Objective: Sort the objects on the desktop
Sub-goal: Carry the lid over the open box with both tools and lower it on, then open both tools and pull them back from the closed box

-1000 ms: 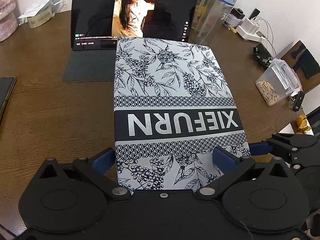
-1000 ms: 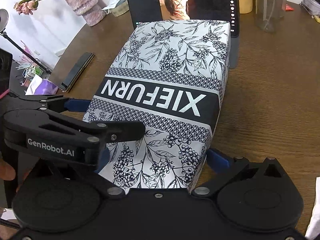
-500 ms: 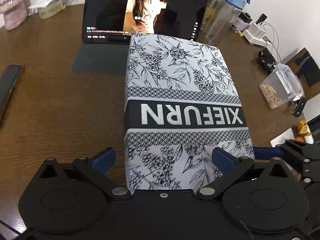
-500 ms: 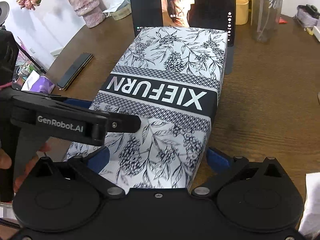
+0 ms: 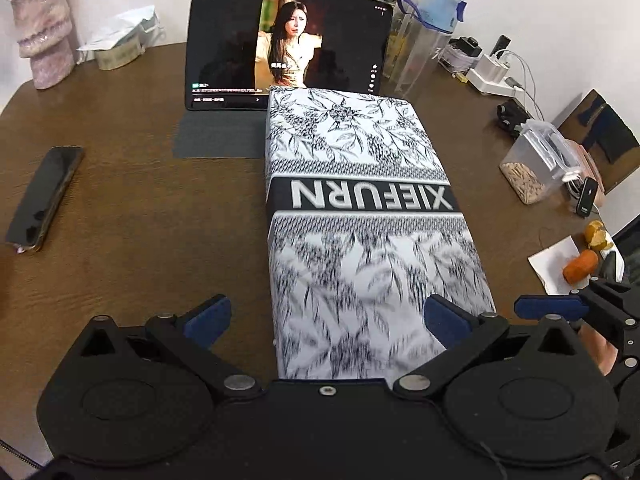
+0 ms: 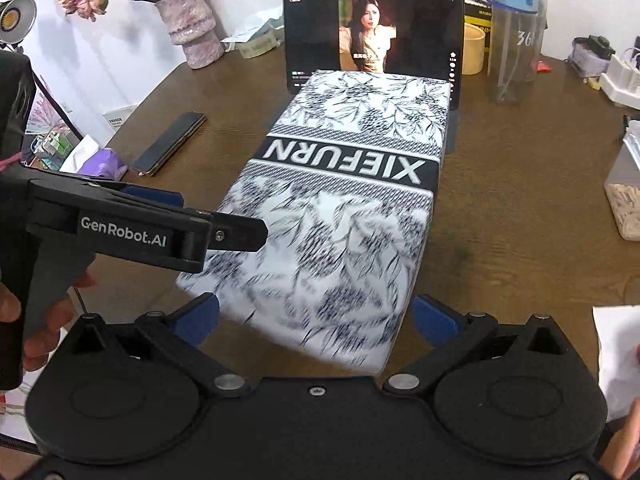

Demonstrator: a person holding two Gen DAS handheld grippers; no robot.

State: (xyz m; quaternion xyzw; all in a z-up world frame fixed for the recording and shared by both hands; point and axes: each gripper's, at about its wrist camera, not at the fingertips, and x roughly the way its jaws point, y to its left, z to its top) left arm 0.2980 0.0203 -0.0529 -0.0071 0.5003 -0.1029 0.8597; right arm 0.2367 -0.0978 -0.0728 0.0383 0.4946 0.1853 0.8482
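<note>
While XIEFURN box (image 5: 368, 216) lies on wooden table (image 5: 140, 240) before tablet (image 5: 288, 46) — left gripper (image 5: 326, 316) and right gripper (image 6: 316, 312) both spread wide, straddling its near end, grasping nothing.

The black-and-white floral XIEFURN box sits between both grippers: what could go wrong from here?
1. The black-and-white floral XIEFURN box has its far end close to the propped black tablet; a forward push could knock it over.
2. Both the left gripper and the right gripper are open and hold nothing; lifting one end may tilt the box.
</note>
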